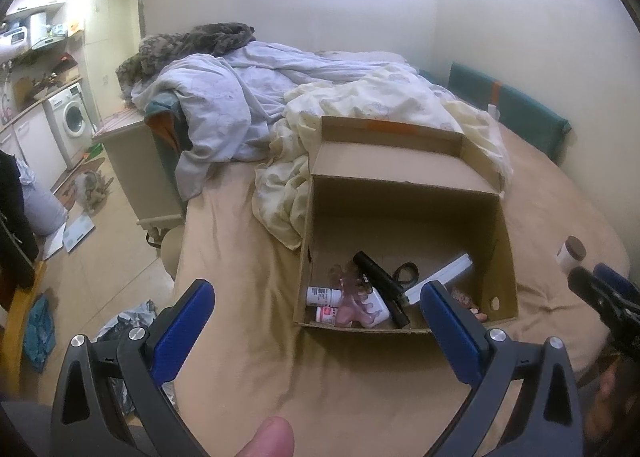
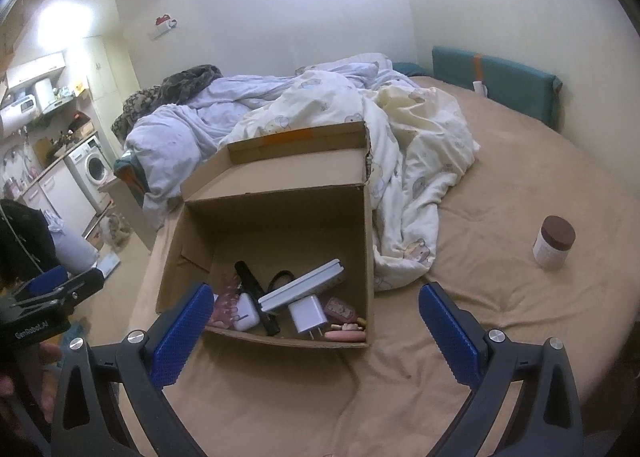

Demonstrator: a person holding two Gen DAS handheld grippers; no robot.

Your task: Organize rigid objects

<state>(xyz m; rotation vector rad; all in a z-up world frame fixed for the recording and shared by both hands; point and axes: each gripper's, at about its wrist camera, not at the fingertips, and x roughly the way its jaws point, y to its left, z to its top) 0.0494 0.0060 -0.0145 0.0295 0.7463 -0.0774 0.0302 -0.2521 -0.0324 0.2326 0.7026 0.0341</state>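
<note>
The left gripper [image 1: 316, 317] hangs spread and empty over the tan bedsheet [image 1: 248, 337]. At its one o'clock the open cardboard box [image 1: 404, 209] holds a black tube [image 1: 382, 281], white bottles [image 1: 324, 295] and a white charger [image 2: 307, 313]. The right gripper [image 2: 316, 321] is equally spread, empty. At its two o'clock a brown-lidded jar [image 2: 554, 243] stands alone on the sheet.

An open brown box [image 2: 276, 225] sits on the bed, holding small things. A white jar [image 2: 553, 243] with a brown lid stands well apart.
</note>
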